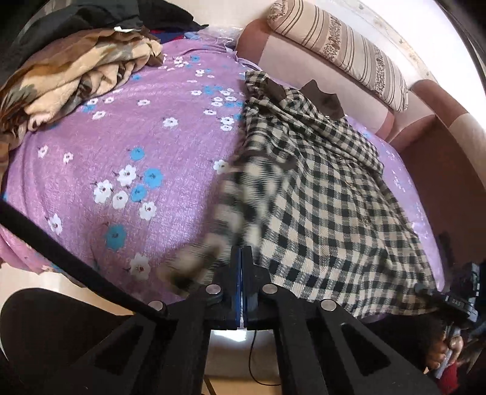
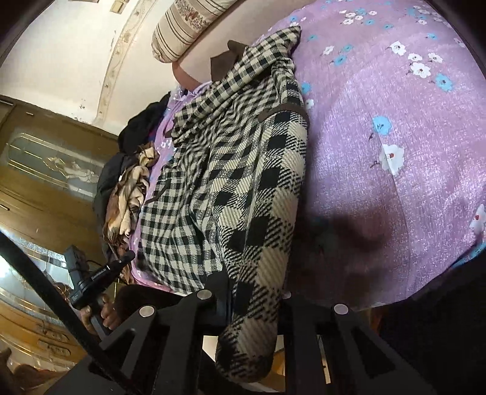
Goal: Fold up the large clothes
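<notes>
Lying lengthwise on the bed [image 1: 76, 170]: one large checked garment [image 1: 328, 194], cream and black, with brown trim at collar and cuff. It occupies the side of the bed nearest the padded pink headboard [image 1: 303, 51]; its near hem reaches the bed's front edge.

Bed cover: lilac, printed with white and blue flowers.

Left gripper [image 1: 241, 258]: jaws pressed together, blue pads meeting, at the garment's near left edge. A blurred flap of checked cloth rises just beside and above the fingertips; whether cloth is pinched between the pads cannot be told from the left wrist view.

Right gripper [image 2: 258, 291]: jaws closed down on a thick fold of the checked garment, which runs between the fingers and hangs over the front of the tool. In the left wrist view the same gripper shows at the garment's near right corner, with a hand [image 1: 446, 358] on its grip.

Other hand [image 2: 100, 313]: seen in the right wrist view, wrapped round the left tool's handle at the bed's front edge.

Further items:
- crumpled tan and brown patterned cloth [image 1: 70, 79], at the far left corner of the bed, well apart from the garment;
- dark clothing [image 1: 100, 15] heaped behind it;
- striped bolster pillow [image 1: 343, 51] resting on top of the headboard;
- ornate wooden cabinet with glass panel [image 2: 51, 164], beyond the bed.
</notes>
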The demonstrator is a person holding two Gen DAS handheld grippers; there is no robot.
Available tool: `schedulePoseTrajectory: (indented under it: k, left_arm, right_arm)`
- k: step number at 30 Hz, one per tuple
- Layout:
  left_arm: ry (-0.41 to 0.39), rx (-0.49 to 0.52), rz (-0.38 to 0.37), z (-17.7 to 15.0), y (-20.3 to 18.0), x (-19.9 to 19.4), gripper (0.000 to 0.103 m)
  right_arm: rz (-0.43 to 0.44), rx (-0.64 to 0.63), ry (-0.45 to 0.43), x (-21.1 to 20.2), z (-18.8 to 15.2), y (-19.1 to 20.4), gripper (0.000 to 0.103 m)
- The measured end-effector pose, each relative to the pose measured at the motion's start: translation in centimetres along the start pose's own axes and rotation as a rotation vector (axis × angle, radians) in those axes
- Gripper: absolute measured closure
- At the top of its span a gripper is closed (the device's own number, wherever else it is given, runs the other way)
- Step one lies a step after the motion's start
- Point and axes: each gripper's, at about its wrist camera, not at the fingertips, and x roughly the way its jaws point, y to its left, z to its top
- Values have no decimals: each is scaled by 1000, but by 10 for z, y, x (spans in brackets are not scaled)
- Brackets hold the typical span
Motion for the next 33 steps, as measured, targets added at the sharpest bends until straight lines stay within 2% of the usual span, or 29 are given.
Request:
schedulePoseTrajectory:
  k: [4, 6, 8, 9, 11, 13, 16, 17, 18, 19, 20, 22, 23, 28, 33]
  left_arm:
    - [-22, -2, 30, 5, 4, 3, 102]
    - [-44, -15, 48, 10, 9, 6, 87]
    - [-65, -24, 52, 20, 14, 12, 37]
    - [-82, -26, 47, 23, 16, 14, 32]
    - [-103, -21, 37, 32, 18, 23, 32]
    - [-68, 2, -10, 40, 16, 39, 28]
    - [21, 11, -30, 38, 13, 63, 27]
    - [82, 18, -27, 35, 11, 73, 28]
    - [102, 65, 0, 29, 5, 77, 29]
    - [96, 119, 29, 25, -2, 75, 43]
    - [125, 182, 44, 19, -10, 74, 69]
    - [144, 207, 41, 12, -12, 69, 90]
    - [147, 207, 19, 10, -12, 65, 93]
    - [145, 141, -87, 25, -10, 46, 95]
    - [105, 136, -180, 57, -29, 29, 95]
  right_arm:
    - [-12, -17, 8, 3, 9, 5, 91]
    - [-38, -33, 16, 5, 11, 5, 91]
    - [-58, -41, 27, 6, 11, 3, 91]
    - [-60, -37, 29, 7, 12, 2, 90]
    - [-58, -27, 30, 8, 13, -2, 90]
    - [-55, -20, 27, 9, 13, -3, 89]
    - [-54, -21, 27, 9, 11, -4, 89]
    - [-52, -19, 27, 9, 10, -5, 89]
    - [-48, -16, 25, 8, 9, -5, 89]
    - [-43, -14, 21, 7, 8, -6, 89]
    - [-40, -15, 19, 6, 7, -6, 89]
    - [-34, -19, 17, 5, 7, -6, 89]
    - [-28, -19, 16, 5, 8, -5, 89]
    - [-8, -59, 1, -1, 27, 9, 89]
    - [-21, -142, -77, -15, 77, 41, 89]
